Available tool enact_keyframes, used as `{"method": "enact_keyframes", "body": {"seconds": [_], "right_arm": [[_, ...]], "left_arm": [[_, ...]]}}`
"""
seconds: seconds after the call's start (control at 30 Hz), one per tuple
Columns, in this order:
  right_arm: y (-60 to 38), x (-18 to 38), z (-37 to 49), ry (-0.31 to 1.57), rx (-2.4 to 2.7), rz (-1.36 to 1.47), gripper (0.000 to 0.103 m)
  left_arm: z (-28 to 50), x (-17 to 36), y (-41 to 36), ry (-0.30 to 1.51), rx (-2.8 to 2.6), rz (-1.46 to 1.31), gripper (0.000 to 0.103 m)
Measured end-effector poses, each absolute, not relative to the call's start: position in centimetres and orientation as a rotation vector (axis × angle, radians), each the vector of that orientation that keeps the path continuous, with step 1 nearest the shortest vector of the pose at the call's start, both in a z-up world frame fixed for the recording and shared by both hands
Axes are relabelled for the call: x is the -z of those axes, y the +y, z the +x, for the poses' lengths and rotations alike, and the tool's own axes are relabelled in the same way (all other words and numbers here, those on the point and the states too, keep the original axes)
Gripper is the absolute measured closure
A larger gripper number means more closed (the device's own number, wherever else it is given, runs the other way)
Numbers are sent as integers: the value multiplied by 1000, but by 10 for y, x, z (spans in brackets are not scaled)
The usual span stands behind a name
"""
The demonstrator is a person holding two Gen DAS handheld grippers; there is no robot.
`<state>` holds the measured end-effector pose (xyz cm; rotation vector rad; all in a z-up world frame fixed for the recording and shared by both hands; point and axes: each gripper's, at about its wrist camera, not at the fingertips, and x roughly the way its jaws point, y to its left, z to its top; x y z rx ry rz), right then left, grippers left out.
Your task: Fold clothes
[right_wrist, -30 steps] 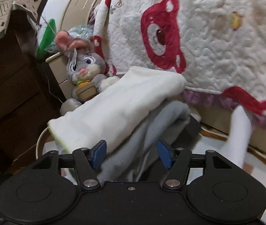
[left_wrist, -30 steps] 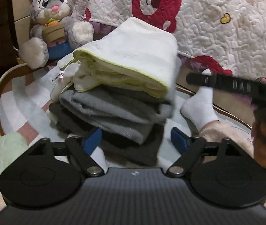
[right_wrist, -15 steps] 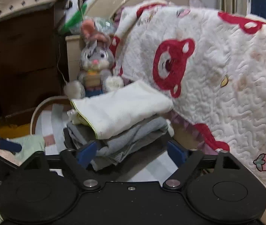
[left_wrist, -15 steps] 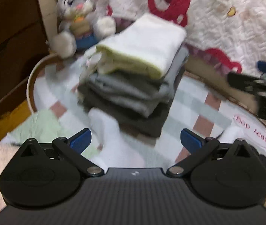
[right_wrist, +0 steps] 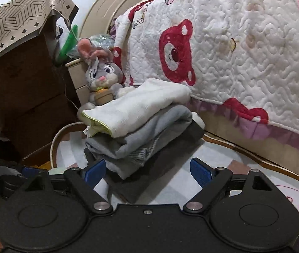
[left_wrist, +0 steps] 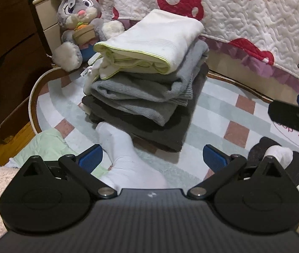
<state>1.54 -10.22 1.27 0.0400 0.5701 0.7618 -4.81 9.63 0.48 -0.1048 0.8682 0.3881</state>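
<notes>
Left wrist view: the left gripper [left_wrist: 151,158] hangs released, its blue-padded jaws spread wide with nothing between them, above a checked pastel rug with a cream rim [left_wrist: 216,118]. Just ahead sits the stack of folded clothes [left_wrist: 147,88]: a white towel-like piece edged in yellow-green [left_wrist: 155,42] on top, a folded grey knit garment [left_wrist: 141,94] beneath it, and a dark charcoal garment [left_wrist: 166,130] at the base, resting on the rug. A foot in a white sock [left_wrist: 126,160] lies between the gripper and the stack, its toe touching the dark bottom layer. A pale green cloth [left_wrist: 46,145] lies at the rug's left edge. A grey plush rabbit with pink ears [left_wrist: 80,19] sits behind the stack, beside a white quilted blanket with red bear motifs [left_wrist: 244,14]. Right wrist view: the right gripper [right_wrist: 148,171] is likewise released, jaws apart and empty, close before the same stack [right_wrist: 141,126], whose lower layers reach toward its left pad. A brown cardboard box [right_wrist: 21,88] stands left.
</notes>
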Motion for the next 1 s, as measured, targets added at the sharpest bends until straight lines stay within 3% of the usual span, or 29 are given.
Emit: {"method": "enact_keyframes", "body": {"seconds": [1.0], "right_arm": [[-146,-16,1,603,-721,10,13]], "left_arm": [[-67,-20,28,858,-286,-56,0]]}}
